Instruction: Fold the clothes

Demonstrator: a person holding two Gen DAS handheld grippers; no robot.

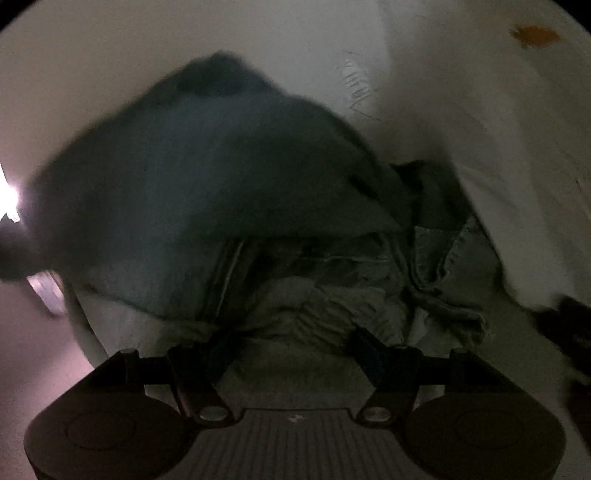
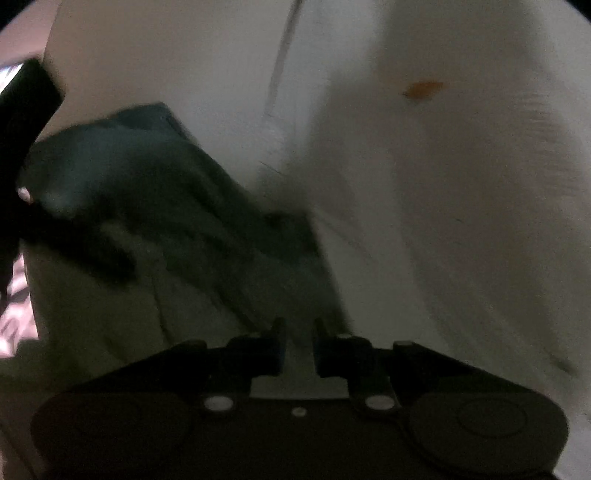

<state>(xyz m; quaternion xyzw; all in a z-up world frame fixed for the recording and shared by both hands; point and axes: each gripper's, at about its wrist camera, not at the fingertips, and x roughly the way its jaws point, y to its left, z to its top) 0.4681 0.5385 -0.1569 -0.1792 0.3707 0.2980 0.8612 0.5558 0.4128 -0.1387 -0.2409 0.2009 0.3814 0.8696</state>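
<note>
Dark teal-grey cloth, a soft garment blurred in both views, lies heaped on the white sheet-covered surface beside crumpled pale grey-green clothes. The left gripper stands partly open just before the pale clothes, gripping nothing. The right gripper shows a narrow gap between its jaws at the teal cloth's edge; whether it pinches fabric cannot be told. An orange stain marks the sheet.

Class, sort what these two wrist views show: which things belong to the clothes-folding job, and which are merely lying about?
Belongs to the job:
- dark teal garment
- crumpled pale clothes
- left gripper, jaws apart
- right gripper, jaws nearly together, nothing clearly between them

Just lying about:
- white sheet
- orange stain on the sheet
</note>
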